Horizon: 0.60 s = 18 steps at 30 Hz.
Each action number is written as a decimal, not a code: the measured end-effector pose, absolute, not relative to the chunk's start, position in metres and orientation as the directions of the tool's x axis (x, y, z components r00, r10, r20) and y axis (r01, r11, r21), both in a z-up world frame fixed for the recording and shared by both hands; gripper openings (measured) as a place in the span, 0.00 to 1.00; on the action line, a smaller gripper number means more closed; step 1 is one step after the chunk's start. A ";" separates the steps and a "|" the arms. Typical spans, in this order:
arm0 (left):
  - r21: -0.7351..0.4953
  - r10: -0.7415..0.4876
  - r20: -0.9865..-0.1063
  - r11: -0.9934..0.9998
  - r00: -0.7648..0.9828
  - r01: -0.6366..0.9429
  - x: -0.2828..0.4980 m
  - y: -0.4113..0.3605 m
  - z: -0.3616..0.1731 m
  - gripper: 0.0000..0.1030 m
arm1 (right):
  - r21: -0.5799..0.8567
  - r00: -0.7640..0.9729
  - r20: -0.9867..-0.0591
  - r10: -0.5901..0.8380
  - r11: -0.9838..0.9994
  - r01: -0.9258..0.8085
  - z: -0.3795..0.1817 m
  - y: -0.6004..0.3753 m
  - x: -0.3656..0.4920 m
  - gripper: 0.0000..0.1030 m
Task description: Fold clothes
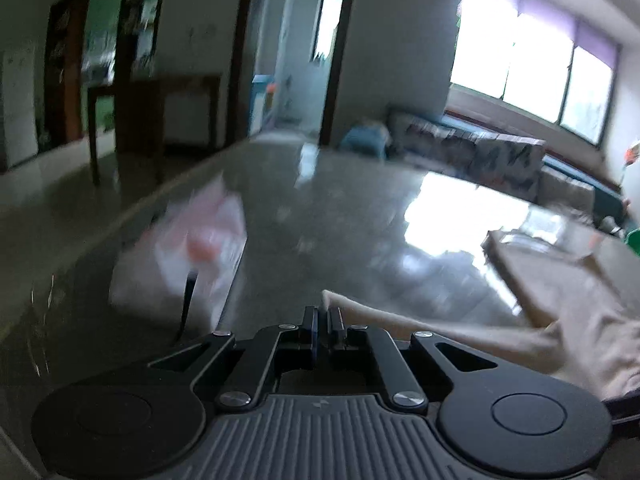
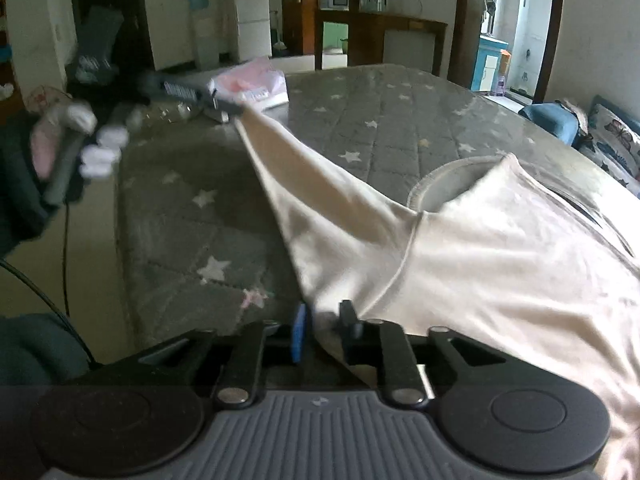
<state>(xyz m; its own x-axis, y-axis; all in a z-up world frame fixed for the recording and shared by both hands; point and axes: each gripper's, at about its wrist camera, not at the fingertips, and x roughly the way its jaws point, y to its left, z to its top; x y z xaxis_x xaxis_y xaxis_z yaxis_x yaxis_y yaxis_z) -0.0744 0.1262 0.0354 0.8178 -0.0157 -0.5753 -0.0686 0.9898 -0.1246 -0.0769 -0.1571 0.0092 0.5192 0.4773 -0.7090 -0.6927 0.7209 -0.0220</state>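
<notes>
While the right gripper (image 2: pixel 325 322) sat nearest its camera with its jaws parted around a bunched hem of the cream-white cotton garment (image 2: pixel 500 264), the cloth ran between them without looking firmly pinched, so I judged them loose rather than clamped. From there the garment spread across the grey quilted mattress with white stars (image 2: pixel 380 112), its round neckline lying flat further right, and one long sleeve stretched taut and raised off the bed toward the left gripper (image 2: pixel 230 110), whose jaws were clenched on the sleeve's tip. Seen from the left wrist view, that same gripper (image 1: pixel 323 322) showed its jaws pressed together with the pale fabric trailing off to the right. Beyond it lay a folded pink-and-white cloth bundle (image 2: pixel 256 82) near the mattress's far edge. The risk, as I saw it, was slippage: with the sleeve under tension and the right side held only loosely, a strong pull from the left could drag the whole body of the garment sideways, rumpling it, or tug the sleeve tip free and spoil the fold line.
</notes>
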 end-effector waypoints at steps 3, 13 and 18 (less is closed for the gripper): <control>-0.103 0.008 -0.604 0.991 0.797 -0.088 -0.070 0.130 0.030 0.05 | 0.001 0.508 -0.706 0.493 0.718 -0.696 0.012 -0.161 -0.078 0.22; 0.091 0.159 -0.644 0.987 0.748 -0.132 -0.058 0.119 0.030 0.10 | 0.060 0.434 -0.718 0.543 0.670 -0.740 0.010 -0.162 -0.087 0.32; 0.028 0.086 -0.616 0.996 0.783 -0.088 -0.062 0.109 0.049 0.12 | 0.084 0.512 -0.666 0.543 0.736 -0.671 0.020 -0.175 -0.063 0.35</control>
<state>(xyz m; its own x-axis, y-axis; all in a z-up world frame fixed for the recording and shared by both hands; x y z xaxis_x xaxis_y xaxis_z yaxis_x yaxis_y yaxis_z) -0.0619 0.1094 0.0492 0.7831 0.0863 -0.6159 -0.0879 0.9957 0.0278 -0.0629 -0.1753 0.0202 0.5120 0.5429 -0.6657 -0.6715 0.7363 0.0840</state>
